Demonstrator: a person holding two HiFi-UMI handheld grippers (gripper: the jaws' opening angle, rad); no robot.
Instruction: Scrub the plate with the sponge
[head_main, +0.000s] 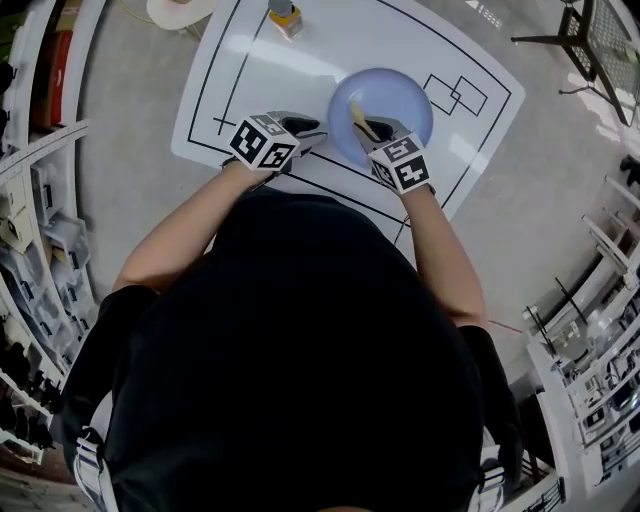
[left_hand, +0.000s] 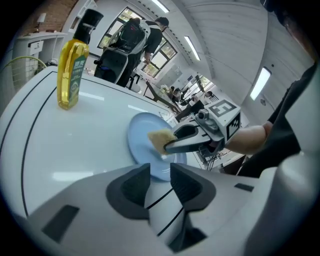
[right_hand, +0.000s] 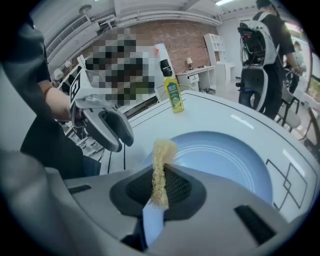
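The white table with its black lines has the blue plate lying flat toward its right side. The right gripper is over the plate's near edge, clamped on the sponge. The sponge is squeezed thin between the pads and sticks out over the plate. I can't tell whether it is pressing on the surface yet.

The left gripper sits just left of the plate's near rim. Its jaws are partly apart with nothing between them, and it looks placed to steady the plate.

I see no suds or streaks, so I'd say the scrubbing is barely begun and the whole face is left.

A bottle of yellow liquid stands upright at the far edge, well apart and not in the way.
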